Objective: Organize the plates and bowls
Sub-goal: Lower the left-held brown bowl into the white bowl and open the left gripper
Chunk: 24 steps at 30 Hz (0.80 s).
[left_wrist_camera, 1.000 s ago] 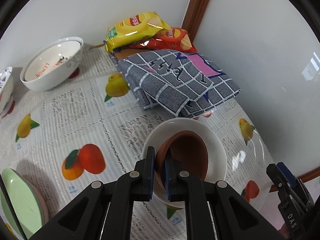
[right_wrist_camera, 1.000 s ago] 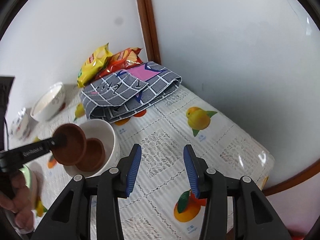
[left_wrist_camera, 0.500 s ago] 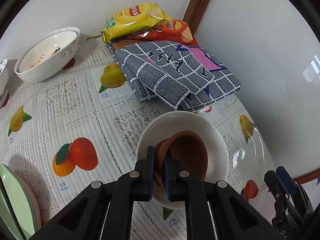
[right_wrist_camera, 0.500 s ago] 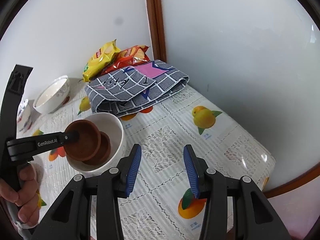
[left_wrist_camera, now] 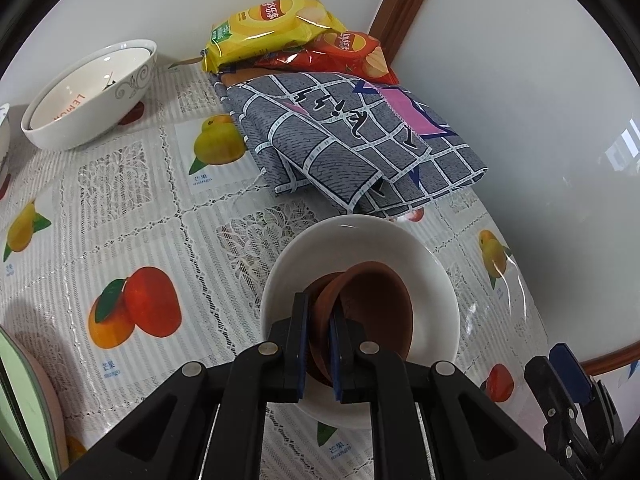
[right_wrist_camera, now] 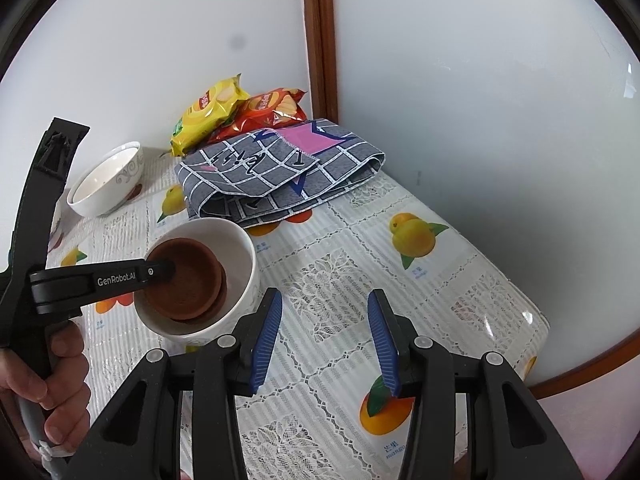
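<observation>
**Brown dish held by its rim, low inside the white bowl**

Nearest in the left wrist view, the left gripper (left_wrist_camera: 319,344) has its fingers (left_wrist_camera: 299,340) clamped on the near rim of the upper brown dish (left_wrist_camera: 372,308). One finger is outside the wall of the dish and the other inside. The dish is tilted, with its far edge lower. It lies over a second brown dish (left_wrist_camera: 320,285), which sits on the bottom of the white bowl (left_wrist_camera: 436,276). Whether the two brown dishes already touch, I cannot tell for sure; in the right wrist view they look nested or almost nested.

The relation that decides the coming move, in my judgement: the held dish is straight in front of the left fingers and already inside the wall of the white bowl, so only a small lowering and a release seem to remain. The rim of the bowl is close at the left finger, so the opening needs some care.

The right gripper (right_wrist_camera: 324,336) is to the right of the bowl, above the bare desk (right_wrist_camera: 440,280). Its fingers are apart and hold nothing. It is near the bowl, but the left hand (right_wrist_camera: 52,384) has the dish.

Farther away lie a folded grey checked cloth (left_wrist_camera: 352,148) and two snack bags (left_wrist_camera: 276,24), and at the far left another white bowl (left_wrist_camera: 88,96). At the near left edge a green plate (left_wrist_camera: 20,412) is partly visible.
</observation>
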### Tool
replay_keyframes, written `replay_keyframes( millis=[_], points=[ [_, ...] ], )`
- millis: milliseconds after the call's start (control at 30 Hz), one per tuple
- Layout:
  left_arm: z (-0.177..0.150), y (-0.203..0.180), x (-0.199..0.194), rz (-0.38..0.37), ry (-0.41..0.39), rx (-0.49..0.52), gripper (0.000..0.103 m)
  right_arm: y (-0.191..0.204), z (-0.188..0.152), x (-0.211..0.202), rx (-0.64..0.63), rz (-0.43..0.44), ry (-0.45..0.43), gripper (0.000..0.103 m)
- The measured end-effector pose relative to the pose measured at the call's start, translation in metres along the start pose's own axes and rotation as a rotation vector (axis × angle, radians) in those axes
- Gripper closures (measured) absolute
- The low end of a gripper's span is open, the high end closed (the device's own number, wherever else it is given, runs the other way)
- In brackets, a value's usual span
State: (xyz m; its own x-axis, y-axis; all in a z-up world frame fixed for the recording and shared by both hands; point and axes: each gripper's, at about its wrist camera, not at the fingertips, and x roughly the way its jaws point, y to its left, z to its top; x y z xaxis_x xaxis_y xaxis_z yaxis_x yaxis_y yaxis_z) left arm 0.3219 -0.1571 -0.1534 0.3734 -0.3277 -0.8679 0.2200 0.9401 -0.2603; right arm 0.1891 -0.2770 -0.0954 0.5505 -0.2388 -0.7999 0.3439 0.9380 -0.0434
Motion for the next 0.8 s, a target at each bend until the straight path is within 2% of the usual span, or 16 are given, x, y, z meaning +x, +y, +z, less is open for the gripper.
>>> replay_keyframes(
  millis=[233,467,667,800],
  points=[
    [0.000,0.004,0.005,-0.033,0.001,-0.045,0.093,0.000,-0.001,0.001,0.000,0.002,0.005,0.058],
    [0.000,0.004,0.006,-0.047,0.010,-0.044,0.093,0.003,-0.001,0.001,-0.009,0.007,0.010,0.058],
    [0.002,0.001,0.002,-0.006,0.024,0.002,0.091,0.006,0.000,0.006,-0.004,0.021,0.027,0.057],
    [0.002,-0.001,-0.011,0.017,-0.005,0.027,0.091,0.008,0.000,0.010,-0.006,0.021,0.035,0.057]
  ],
)
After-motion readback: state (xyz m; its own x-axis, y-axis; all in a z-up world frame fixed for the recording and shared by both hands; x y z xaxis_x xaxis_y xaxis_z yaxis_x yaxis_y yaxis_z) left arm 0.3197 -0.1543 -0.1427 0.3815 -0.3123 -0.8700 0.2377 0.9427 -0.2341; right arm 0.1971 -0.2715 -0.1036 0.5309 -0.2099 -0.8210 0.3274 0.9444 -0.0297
